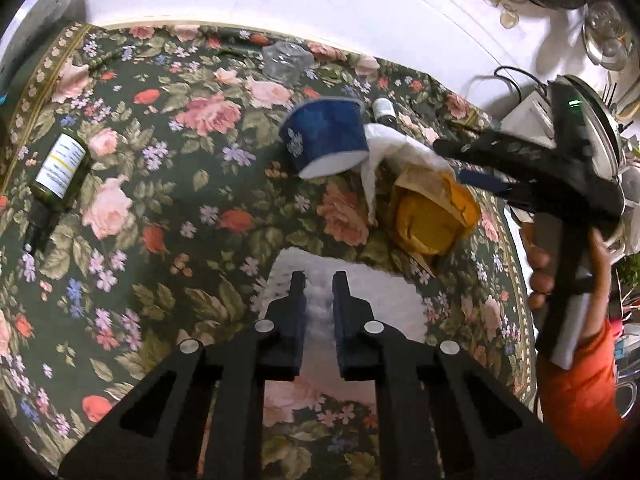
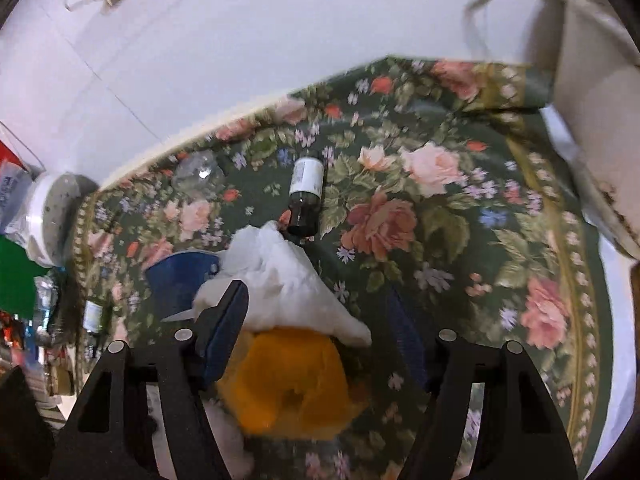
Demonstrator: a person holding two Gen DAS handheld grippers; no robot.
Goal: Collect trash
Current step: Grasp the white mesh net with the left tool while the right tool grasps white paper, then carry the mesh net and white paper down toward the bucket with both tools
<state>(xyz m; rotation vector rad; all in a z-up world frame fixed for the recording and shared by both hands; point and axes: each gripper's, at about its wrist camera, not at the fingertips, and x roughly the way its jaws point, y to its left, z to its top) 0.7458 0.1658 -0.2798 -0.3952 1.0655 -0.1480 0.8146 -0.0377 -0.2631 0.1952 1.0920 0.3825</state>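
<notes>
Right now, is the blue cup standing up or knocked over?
Knocked over. The blue cup lies on its side on the flowery tablecloth, its white round end facing sideways, beside a crumpled white tissue.

White wall (image 2: 240, 40) behind floral tablecloth (image 2: 460, 240)

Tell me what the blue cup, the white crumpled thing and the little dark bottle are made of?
Blue cup: probably coated paper or plastic, smooth, white inside. White crumpled thing: looks like soft tissue paper, wrinkled and matte. Little dark bottle: seems to be dark glass, shiny, with a paper label.
</notes>
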